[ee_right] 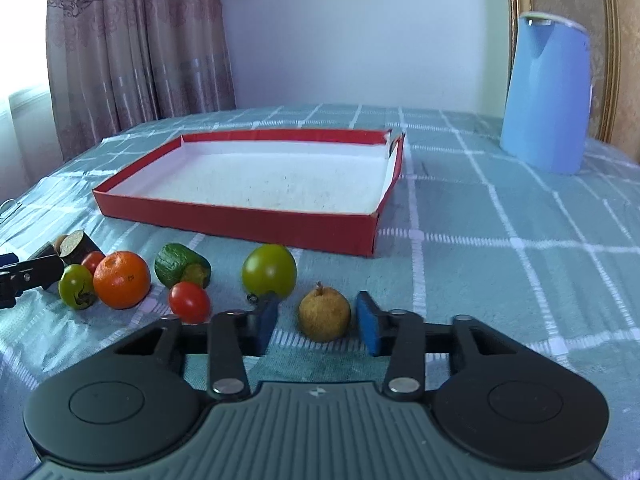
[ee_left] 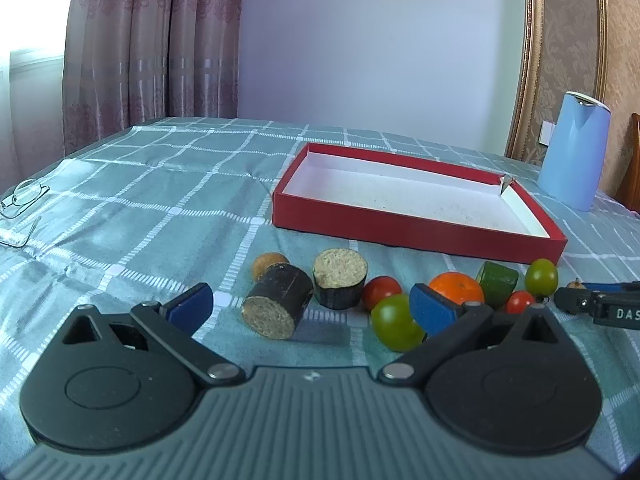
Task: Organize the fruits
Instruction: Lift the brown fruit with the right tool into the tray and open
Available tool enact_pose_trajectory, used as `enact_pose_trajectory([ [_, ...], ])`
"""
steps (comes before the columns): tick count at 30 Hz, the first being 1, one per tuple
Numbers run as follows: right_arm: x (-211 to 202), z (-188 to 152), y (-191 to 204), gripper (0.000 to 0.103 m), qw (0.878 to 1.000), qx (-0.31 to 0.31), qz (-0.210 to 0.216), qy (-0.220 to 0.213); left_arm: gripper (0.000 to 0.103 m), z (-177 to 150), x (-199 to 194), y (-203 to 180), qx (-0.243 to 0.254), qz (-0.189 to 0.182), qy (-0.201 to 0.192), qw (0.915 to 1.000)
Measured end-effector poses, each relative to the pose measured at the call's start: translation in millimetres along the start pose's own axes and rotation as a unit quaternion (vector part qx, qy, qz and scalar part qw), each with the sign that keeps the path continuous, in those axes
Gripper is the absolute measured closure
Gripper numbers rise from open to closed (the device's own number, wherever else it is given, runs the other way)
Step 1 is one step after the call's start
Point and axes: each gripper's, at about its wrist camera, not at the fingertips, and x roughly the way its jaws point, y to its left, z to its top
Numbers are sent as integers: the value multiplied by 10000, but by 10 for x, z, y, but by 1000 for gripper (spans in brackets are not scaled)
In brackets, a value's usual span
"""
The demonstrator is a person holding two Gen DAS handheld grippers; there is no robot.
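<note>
Checked teal tablecloth (ee_left: 168,184) covers the whole surface. On it lies a shallow red box lid (ee_right: 240,216) with a white inside, holding nothing. A pale blue jug (ee_right: 546,96) stands upright well to the right of that lid. Nearer the cameras, the fruits sit in a loose row in front of the lid: two dark-skinned cut cylinders (ee_left: 278,306), an orange (ee_right: 122,280), a large green tomato (ee_right: 270,270), a cut green chunk (ee_right: 182,266), a smaller green tomato (ee_right: 76,286), two red cherry tomatoes (ee_right: 189,302), and a small brownish pear (ee_right: 324,314) at the right end. Left gripper (ee_left: 312,304) is spread wide and holds nothing, facing the cylinders. Right gripper (ee_right: 318,322) is parted around the pear, its blue pads (ee_right: 368,324) just beside it without clearly touching. Folded eyeglasses (ee_left: 24,196) lie far left.
</note>
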Motion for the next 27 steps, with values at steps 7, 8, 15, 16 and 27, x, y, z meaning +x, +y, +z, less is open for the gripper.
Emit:
enact_pose_trajectory([
  [7, 13, -4, -57, 76, 9999, 142, 59, 32, 0, -64, -2, 57, 78, -156, 177, 9997],
  [8, 9, -4, -74, 76, 9998, 188, 87, 11, 0, -81, -10, 60, 140, -167, 179, 9996],
  [15, -36, -18, -157, 76, 9986, 429, 262, -173, 0, -134, -66, 59, 389, -325, 50, 9987],
  [16, -49, -20, -159, 76, 9985, 436, 265, -213, 0, -137, -68, 43, 440, -323, 46, 9985],
  [27, -123, 336, -72, 76, 9974, 87, 339, -624, 0, -142, -27, 32, 448, -256, 108, 9986],
])
